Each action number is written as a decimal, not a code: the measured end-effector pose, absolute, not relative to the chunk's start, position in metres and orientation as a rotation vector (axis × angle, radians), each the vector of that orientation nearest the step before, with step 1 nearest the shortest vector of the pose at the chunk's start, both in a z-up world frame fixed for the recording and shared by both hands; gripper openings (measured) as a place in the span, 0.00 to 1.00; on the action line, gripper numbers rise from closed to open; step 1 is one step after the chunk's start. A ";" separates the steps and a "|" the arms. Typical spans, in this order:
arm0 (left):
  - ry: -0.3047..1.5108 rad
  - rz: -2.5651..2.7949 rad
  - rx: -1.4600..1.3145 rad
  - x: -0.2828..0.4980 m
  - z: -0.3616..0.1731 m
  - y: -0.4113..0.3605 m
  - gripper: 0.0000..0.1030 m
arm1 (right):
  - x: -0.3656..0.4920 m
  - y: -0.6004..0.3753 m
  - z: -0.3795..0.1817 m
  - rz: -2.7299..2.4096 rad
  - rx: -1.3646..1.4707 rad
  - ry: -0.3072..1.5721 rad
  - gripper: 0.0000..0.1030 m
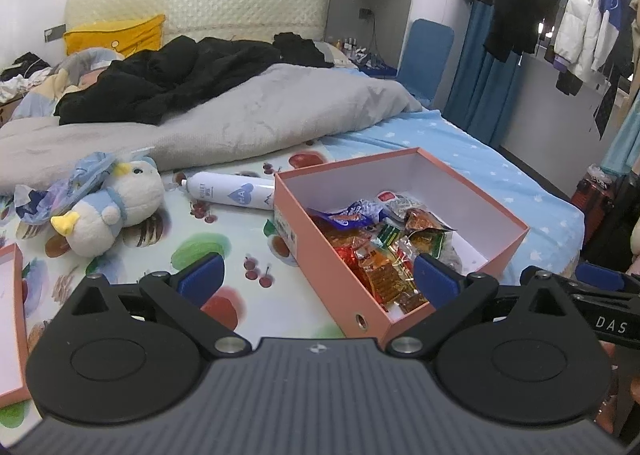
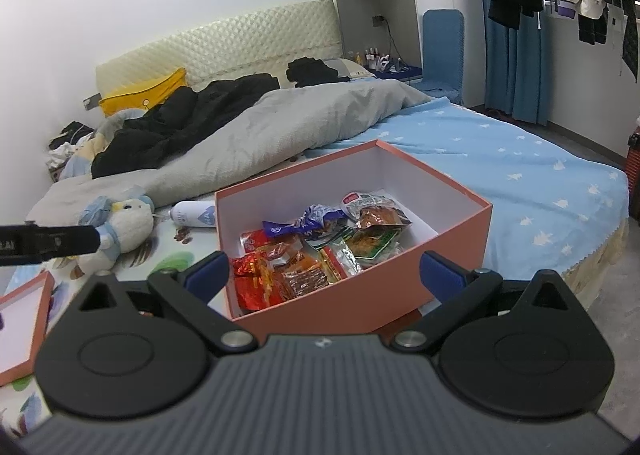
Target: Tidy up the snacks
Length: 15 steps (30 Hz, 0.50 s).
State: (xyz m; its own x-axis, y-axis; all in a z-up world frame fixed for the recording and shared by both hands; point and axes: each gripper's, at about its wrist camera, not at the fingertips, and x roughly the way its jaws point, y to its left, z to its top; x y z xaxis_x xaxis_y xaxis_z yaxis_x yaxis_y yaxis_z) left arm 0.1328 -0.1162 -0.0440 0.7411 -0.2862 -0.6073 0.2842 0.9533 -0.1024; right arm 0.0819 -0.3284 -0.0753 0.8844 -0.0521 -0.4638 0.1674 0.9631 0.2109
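**Snacks heaped in an open pink box on the bed, both grippers wide and empty**

Snacks [image 2: 316, 251] fill the near half of a pink cardboard box [image 2: 456, 227] with white inner walls, which sits open on the bed. I cannot read any wrapper; I can only make out red and orange foil packets nearest me, a blue and white twisted wrapper at the box's 12 o'clock side, and green-edged packets toward 3 o'clock. The far half of the box floor is bare white.

In my left wrist view the same box [image 1: 324, 251] lies at 1 o'clock, and its near corner is hidden behind my gripper's body. A white spray can [image 1: 230, 191] lies on its side touching the box's far left wall; its cap end points to 9 o'clock. A plush bird [image 1: 120, 207] lies at 10 o'clock, well apart from the box. The pink lid [image 1: 14, 319] is cut off by the frame at 9 o'clock, white inside facing up.

My left gripper [image 1: 318, 281] has its blue pads spread fully apart, nothing between them, with one pad over the box's near end. My right gripper [image 2: 324, 271] is equally wide, empty, straddling the box's near edge without pressing it. In the right wrist view, the left gripper's black finger pokes in at 9 o'clock, overlapping the plush.
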 end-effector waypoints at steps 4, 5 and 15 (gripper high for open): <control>0.669 -0.310 0.001 0.132 -0.043 -0.116 0.99 | 0.081 -0.328 -0.074 -0.117 0.253 0.468 1.00; 0.668 -0.311 0.003 0.131 -0.043 -0.117 0.99 | 0.081 -0.328 -0.074 -0.115 0.254 0.469 1.00; 0.660 -0.325 0.007 0.127 -0.041 -0.118 0.99 | 0.082 -0.329 -0.074 -0.111 0.257 0.474 1.00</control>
